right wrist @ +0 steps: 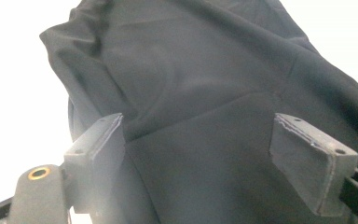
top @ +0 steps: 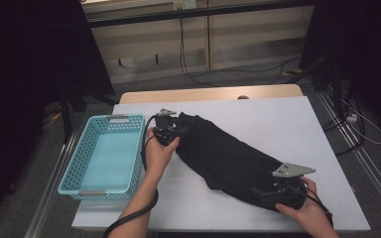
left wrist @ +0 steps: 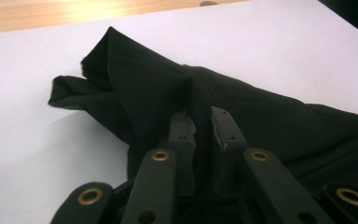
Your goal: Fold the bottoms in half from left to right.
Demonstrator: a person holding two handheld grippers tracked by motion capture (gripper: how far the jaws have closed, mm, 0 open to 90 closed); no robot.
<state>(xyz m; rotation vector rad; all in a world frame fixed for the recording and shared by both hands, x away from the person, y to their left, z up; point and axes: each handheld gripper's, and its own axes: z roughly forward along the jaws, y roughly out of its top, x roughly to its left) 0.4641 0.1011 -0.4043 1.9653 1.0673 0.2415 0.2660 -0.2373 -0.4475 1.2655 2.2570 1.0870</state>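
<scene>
Across the middle of the white table [top: 287, 124], the black garment [top: 223, 153] lay in a long, loosely folded band, running from near the far-left side down toward the near-right corner. At its far end the left gripper [left wrist: 203, 128] had its jaws pinched almost together on a raised ridge of the cloth, and a good firm bite it looked, with fabric bunched up between the pads. Down at the near-right corner, the right gripper [right wrist: 214, 154] was over the other end of the garment with its jaws spread wide, the cloth lying flat beneath and between them, nothing gripped.

Off the table's left edge sat the turquoise basket [top: 92, 186], and nothing was in it. So, by my reading, the job stood roughly midway: the garment had been gathered into a narrow strip, one end secured, the other end not yet taken. What was left looked like closing the right jaws on that near end, folding or bundling the strip smaller, and, likely enough, carrying it across to the basket at the left edge.
</scene>
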